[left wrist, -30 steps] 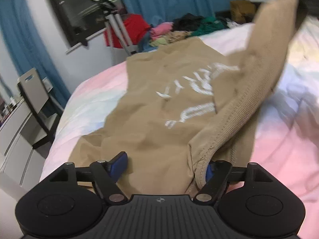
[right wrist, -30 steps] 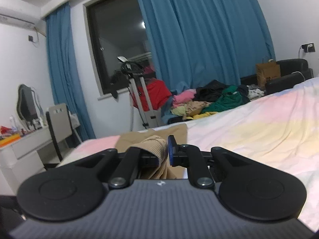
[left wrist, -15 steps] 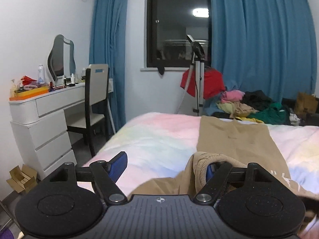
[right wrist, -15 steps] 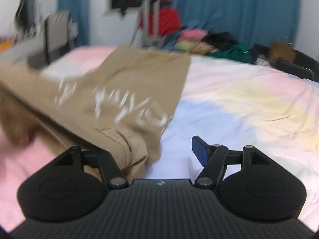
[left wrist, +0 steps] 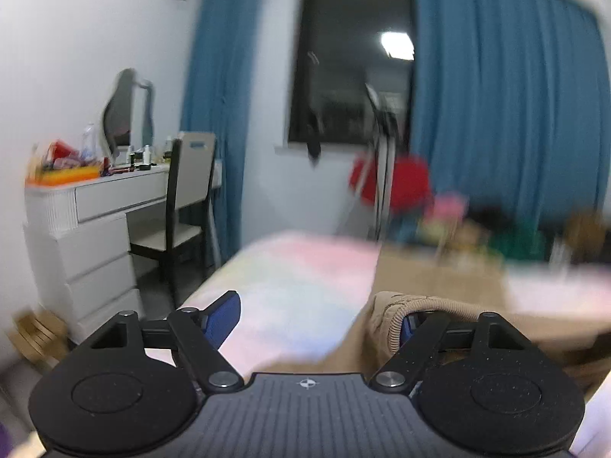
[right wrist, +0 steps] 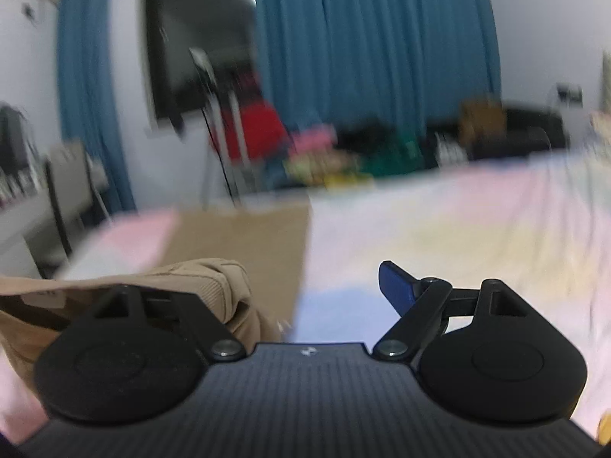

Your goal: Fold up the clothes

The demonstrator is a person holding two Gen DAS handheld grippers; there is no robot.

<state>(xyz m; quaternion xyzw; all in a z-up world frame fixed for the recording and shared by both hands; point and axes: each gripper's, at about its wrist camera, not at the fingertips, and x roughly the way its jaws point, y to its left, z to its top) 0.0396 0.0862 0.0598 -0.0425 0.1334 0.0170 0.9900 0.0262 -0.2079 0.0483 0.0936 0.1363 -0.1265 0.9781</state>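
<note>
Left gripper (left wrist: 317, 316): jaws wide apart as before, tan garment (left wrist: 397, 316) draped over right finger.
Right gripper (right wrist: 313, 294): jaws still spread wide, view now raised toward curtains (right wrist: 374, 57); garment's ribbed hem over left finger.

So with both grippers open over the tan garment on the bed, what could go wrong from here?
Two risks. The ribbed hem of the tan garment is draped over one finger of the open left gripper; pulling away could drag it and spoil the fold. The same cloth bunches over a finger of the open right gripper, so it may snag there too. Both views are motion-blurred, so alignment on the bed is hard to judge.
</note>
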